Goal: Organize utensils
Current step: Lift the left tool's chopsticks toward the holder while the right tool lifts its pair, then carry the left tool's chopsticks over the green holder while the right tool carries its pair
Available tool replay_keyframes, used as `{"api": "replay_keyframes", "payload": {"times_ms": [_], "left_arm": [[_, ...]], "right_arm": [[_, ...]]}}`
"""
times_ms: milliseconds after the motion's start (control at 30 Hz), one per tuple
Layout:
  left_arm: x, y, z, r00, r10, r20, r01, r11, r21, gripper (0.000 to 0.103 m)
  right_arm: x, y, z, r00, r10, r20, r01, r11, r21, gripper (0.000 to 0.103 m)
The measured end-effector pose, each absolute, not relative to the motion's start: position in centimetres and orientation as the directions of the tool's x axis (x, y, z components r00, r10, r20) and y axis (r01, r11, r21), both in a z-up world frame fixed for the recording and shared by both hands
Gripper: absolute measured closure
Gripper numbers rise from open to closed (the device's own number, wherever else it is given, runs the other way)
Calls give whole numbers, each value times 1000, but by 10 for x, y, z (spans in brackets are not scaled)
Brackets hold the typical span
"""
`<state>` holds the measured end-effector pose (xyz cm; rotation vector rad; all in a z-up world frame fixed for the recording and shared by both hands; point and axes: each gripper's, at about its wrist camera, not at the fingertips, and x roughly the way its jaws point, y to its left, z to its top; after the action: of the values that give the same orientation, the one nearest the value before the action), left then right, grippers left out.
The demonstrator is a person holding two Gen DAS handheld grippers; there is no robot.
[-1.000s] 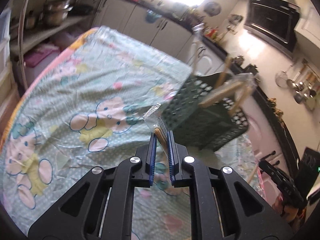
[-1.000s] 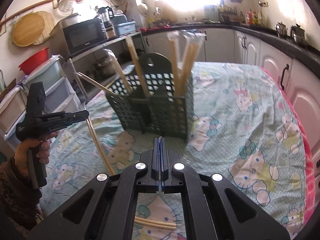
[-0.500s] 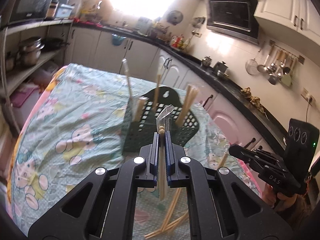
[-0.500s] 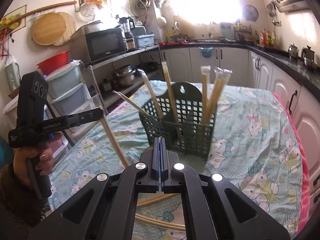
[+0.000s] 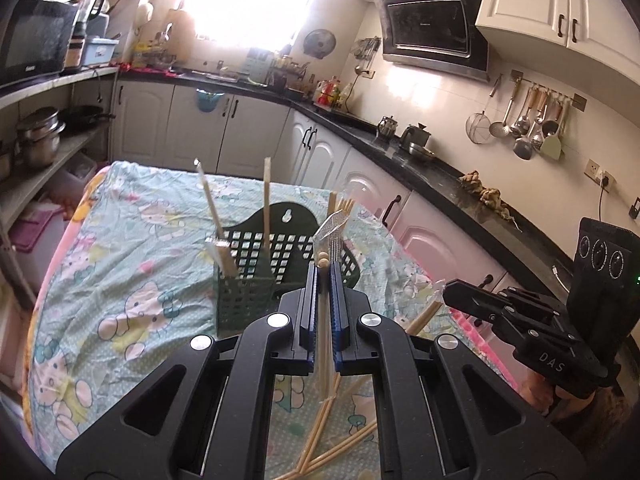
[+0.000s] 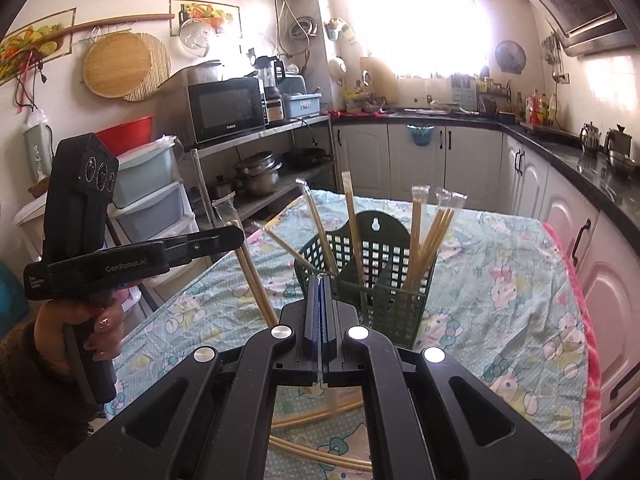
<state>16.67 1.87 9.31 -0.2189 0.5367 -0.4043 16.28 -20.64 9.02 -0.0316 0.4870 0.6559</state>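
Observation:
A dark green mesh utensil basket (image 5: 248, 276) (image 6: 384, 264) stands on the table and holds several wrapped wooden chopstick pairs upright. My left gripper (image 5: 325, 276) is shut on a wrapped chopstick pair (image 5: 325, 320), held upright above the table in front of the basket; it shows in the right wrist view (image 6: 256, 276) to the left of the basket. My right gripper (image 6: 321, 284) is shut, with only a thin clear edge between its pads; it appears in the left wrist view (image 5: 456, 294) at the right. Loose chopsticks (image 5: 332, 440) (image 6: 320, 412) lie on the cloth below both grippers.
The table wears a light green cartoon-print cloth (image 5: 132, 276) (image 6: 500, 280). Kitchen counters and white cabinets (image 5: 360, 168) run behind and to the right. A shelf rack with pots and a microwave (image 6: 228, 108) stands to the left.
My left gripper has swung from pointing down at the cloth to level, raising its chopstick pair upright in front of the basket. My right gripper has risen and drawn back from the basket.

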Motion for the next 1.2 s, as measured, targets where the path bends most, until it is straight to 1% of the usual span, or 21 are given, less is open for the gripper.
{"api": "replay_keyframes", "payload": {"times_ms": [267, 600, 1000, 1200], "left_arm": [[174, 6, 112, 796, -424, -432, 339, 903, -263, 100], [182, -10, 135, 812, -426, -399, 365, 904, -222, 100], [195, -23, 169, 838, -431, -335, 387, 902, -190, 100], [205, -25, 186, 858, -411, -308, 378, 911, -162, 100]], "right_arm": [[163, -212, 108, 713, 573, -404, -587, 803, 104, 102], [166, -214, 136, 738, 590, -327, -596, 797, 93, 102], [178, -216, 169, 774, 582, -248, -580, 810, 91, 102], [184, -215, 182, 785, 580, -216, -577, 812, 86, 102]]}}
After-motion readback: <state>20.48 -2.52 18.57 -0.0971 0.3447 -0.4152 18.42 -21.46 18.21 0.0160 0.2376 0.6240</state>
